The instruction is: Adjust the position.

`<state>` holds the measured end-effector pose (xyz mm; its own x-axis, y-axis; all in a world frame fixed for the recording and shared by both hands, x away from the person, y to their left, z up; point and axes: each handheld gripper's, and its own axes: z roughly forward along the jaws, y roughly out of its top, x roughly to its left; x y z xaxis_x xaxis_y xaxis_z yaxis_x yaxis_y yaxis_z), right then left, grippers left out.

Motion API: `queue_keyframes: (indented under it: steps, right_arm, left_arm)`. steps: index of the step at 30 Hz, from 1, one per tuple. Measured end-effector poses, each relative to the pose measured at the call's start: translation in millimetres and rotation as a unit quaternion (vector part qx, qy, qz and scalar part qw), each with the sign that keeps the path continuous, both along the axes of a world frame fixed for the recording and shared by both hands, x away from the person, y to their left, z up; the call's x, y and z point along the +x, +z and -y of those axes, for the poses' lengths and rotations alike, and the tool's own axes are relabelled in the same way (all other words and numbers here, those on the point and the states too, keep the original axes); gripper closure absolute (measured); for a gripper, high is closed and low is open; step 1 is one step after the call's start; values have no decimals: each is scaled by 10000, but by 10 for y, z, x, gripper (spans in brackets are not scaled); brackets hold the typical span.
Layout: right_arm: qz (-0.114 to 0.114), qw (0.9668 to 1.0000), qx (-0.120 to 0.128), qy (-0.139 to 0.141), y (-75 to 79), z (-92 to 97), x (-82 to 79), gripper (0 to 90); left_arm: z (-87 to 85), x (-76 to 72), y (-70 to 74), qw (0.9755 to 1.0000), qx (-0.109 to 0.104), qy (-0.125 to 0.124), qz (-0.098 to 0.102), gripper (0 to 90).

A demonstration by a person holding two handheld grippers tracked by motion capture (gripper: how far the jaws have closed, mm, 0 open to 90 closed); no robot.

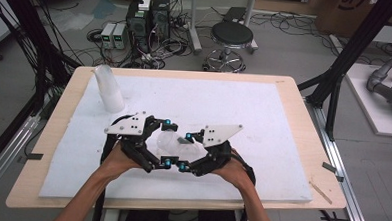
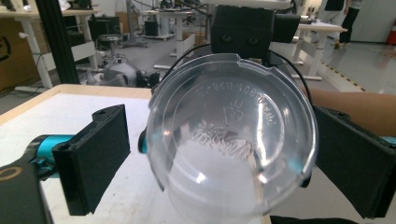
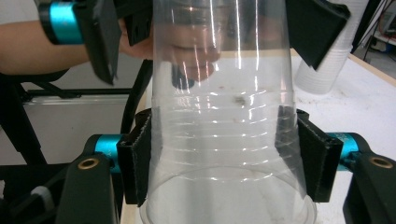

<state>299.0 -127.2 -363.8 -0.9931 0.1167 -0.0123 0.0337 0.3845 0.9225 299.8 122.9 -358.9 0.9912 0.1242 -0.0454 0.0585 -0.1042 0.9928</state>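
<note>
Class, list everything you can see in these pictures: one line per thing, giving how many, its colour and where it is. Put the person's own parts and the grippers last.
clear plastic cup: one, see-through, lying level between the two grippers at the table's middle.
stack of cups: one, whitish, upright at the board's far left corner.
white board: one, white, covering most of the table top.
table: one, pale wood, under the board.
stool: one, black seat, on the floor beyond the table.
computer boxes: several, dark and pale, on the floor among cables.
left gripper: one, black with blue, jaws open around the cup's base end.
right gripper: one, black with blue, shut on the cup's wall.
hands: two, behind the grippers.
</note>
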Motion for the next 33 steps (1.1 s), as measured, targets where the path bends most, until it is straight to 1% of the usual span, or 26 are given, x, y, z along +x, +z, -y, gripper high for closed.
queue_keyframes:
  steps: [3,4,6,9,10,12,13,14,15,17,19,21,23,25,27,28,29,30,31,32,33]
  right_arm:
    - [-48,10000,-61,-33,1,10,11,325]
    - [-25,9999,-100,-32,3,14,18,325]
    - [-61,9998,-191,-64,11,18,25,326]
    - [-76,9992,-391,-104,33,29,39,327]
    - [-109,9987,-481,-109,43,33,38,327]
    - [-114,9976,-678,-115,68,36,42,328]
    - [-132,9969,-770,-126,80,34,39,329]
    - [-129,9959,-889,-119,98,33,40,329]
    - [-123,9951,-972,-136,109,31,39,329]
    - [-144,9925,-1204,-148,134,23,38,330]
    - [-132,9893,-1443,-163,156,12,39,331]
    - [-182,9857,-1667,-162,177,0,34,331]
    - [-199,9810,-1922,-174,201,-13,29,331]
    - [-241,9765,-2138,-141,225,-30,32,331]
    - [-257,9717,-2346,-120,249,-54,35,331]
    - [-283,9687,-2463,-93,261,-70,38,331]
    - [-290,9668,-2538,-94,267,-80,39,331]
    - [-299,9639,-2645,-86,277,-96,44,331]
    - [-307,9618,-2719,-80,283,-108,51,331]
    - [-343,9604,-2763,-78,284,-120,59,331]
    - [-366,9586,-2823,-70,285,-129,65,331]
  left_arm:
    - [-41,1,5,9999,91,75,-8,70]
    - [-55,1,11,9999,124,102,0,70]
    - [-77,-2,25,9997,212,128,22,70]
    - [-108,-13,62,9985,495,206,134,70]
    - [-115,-19,75,9981,572,213,126,70]
    - [-129,-23,103,9962,822,226,172,70]
    - [-137,-21,124,9946,997,228,188,71]
    - [-143,-22,136,9936,1094,237,176,70]
    - [-152,-18,153,9920,1229,242,172,70]
    - [-167,-9,176,9890,1453,240,153,71]
    - [-175,3,194,9845,1731,252,118,70]
    - [-175,17,207,9776,2086,271,121,71]
    - [-166,34,212,9707,2389,245,38,71]
    - [-160,61,213,9651,2607,235,-40,81]
    - [-153,82,218,9605,2767,276,-88,86]
    - [-154,88,222,9595,2802,273,-114,86]
    - [-153,98,226,9592,2809,276,-159,86]
    - [-150,105,227,9587,2820,286,-209,86]
    - [-143,110,223,9579,2847,289,-235,86]
    - [-138,116,223,9562,2903,292,-232,86]
    - [-125,125,220,9525,3025,263,-237,86]
